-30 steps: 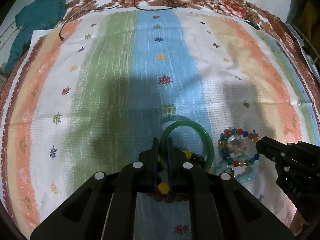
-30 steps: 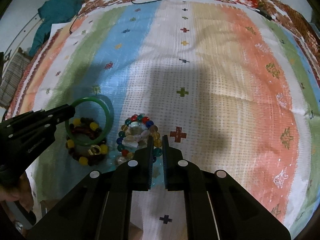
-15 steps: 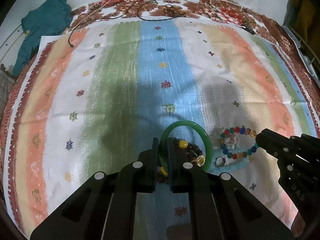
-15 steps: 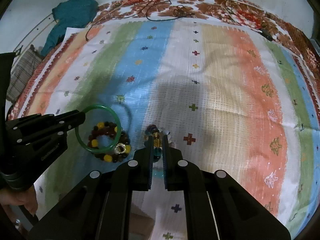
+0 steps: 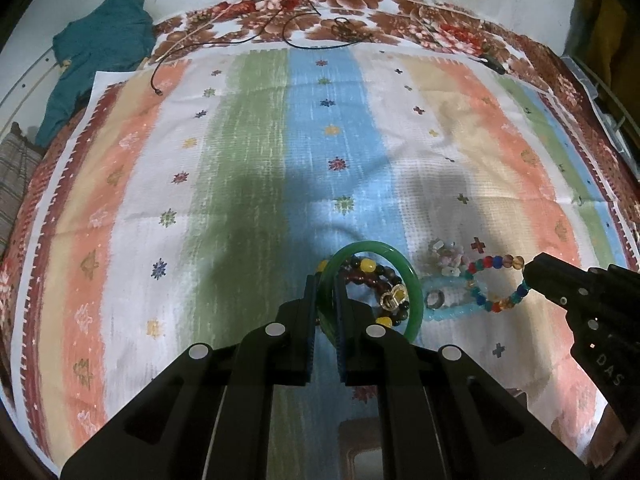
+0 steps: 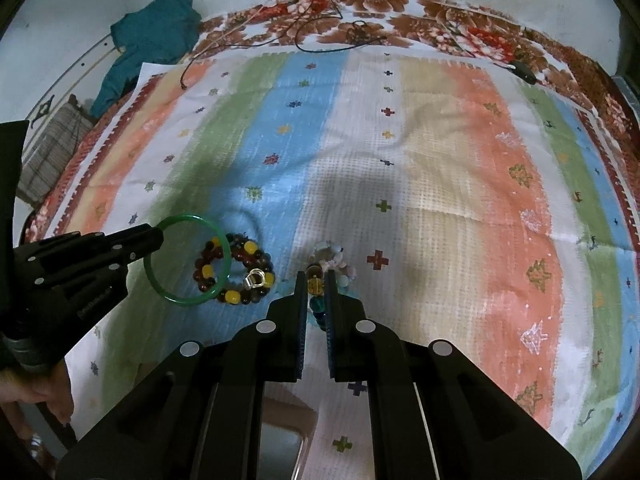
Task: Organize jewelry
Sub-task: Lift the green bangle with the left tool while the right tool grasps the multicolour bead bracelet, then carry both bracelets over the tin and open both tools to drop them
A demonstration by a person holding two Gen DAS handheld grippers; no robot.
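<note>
My left gripper is shut on a green bangle, held above the striped cloth; it also shows in the right wrist view. Under it lies a dark bead bracelet with yellow beads and a silver ring, also in the right wrist view. My right gripper is shut on a multicoloured bead bracelet, lifted off the cloth, seen between the pads. A pale blue bracelet and a pale stone-chip bracelet lie beneath it.
The striped cloth covers a floral bedspread. Black cables lie at the far edge. A teal garment lies at the far left. A small dark plug sits at the far right.
Both grippers have risen and drawn back. The green bangle has come up off the dark bead bracelet. The multicoloured bracelet has come up off the pale ones.
</note>
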